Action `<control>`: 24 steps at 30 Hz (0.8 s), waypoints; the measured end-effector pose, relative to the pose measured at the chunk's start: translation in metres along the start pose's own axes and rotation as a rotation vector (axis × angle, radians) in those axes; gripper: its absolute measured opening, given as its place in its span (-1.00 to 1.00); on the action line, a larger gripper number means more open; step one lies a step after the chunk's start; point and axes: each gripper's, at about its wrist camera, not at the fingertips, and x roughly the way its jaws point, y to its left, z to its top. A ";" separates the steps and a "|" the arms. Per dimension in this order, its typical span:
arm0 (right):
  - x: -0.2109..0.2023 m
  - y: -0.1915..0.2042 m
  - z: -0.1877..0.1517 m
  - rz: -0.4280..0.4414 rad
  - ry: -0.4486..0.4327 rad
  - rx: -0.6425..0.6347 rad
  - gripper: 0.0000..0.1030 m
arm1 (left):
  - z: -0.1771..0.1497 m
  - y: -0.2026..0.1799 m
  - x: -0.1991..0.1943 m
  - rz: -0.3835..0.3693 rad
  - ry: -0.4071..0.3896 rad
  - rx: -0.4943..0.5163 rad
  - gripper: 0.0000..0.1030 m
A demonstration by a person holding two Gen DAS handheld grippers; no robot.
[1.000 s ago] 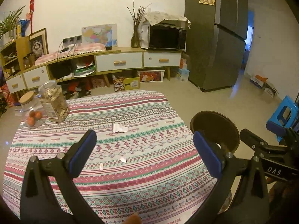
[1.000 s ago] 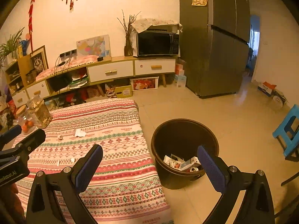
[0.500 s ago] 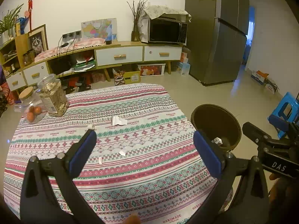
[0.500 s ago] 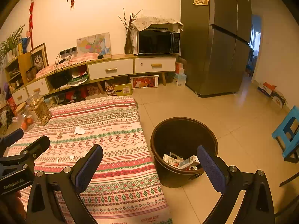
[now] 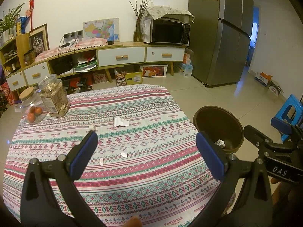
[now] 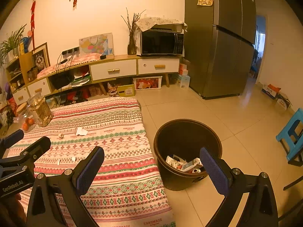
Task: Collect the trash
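Observation:
White paper scraps lie on the patterned tablecloth [image 5: 132, 170]: a crumpled piece [image 5: 119, 122], a small ball [image 5: 92, 127], and two little bits [image 5: 124, 154] [image 5: 101, 161]. The crumpled piece also shows in the right wrist view [image 6: 80, 131]. A dark bin [image 6: 186, 140] stands on the floor right of the table, holding trash [image 6: 184, 164]. My left gripper [image 5: 145, 151] is open and empty above the table's near half. My right gripper [image 6: 151, 167] is open and empty, raised near the bin's rim.
Two glass jars [image 5: 54, 99] [image 5: 31, 107] stand at the table's far left. A blue stool [image 6: 292, 134] is on the floor at right. A low cabinet [image 5: 121, 56] with a microwave and a grey fridge [image 5: 221, 34] line the far wall.
Both grippers have drawn back and risen a little; the table and bin look farther off. Both stay open and empty.

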 end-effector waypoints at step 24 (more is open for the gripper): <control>0.001 0.002 -0.001 0.003 -0.007 -0.010 0.98 | 0.000 -0.004 -0.002 0.004 -0.026 -0.010 0.99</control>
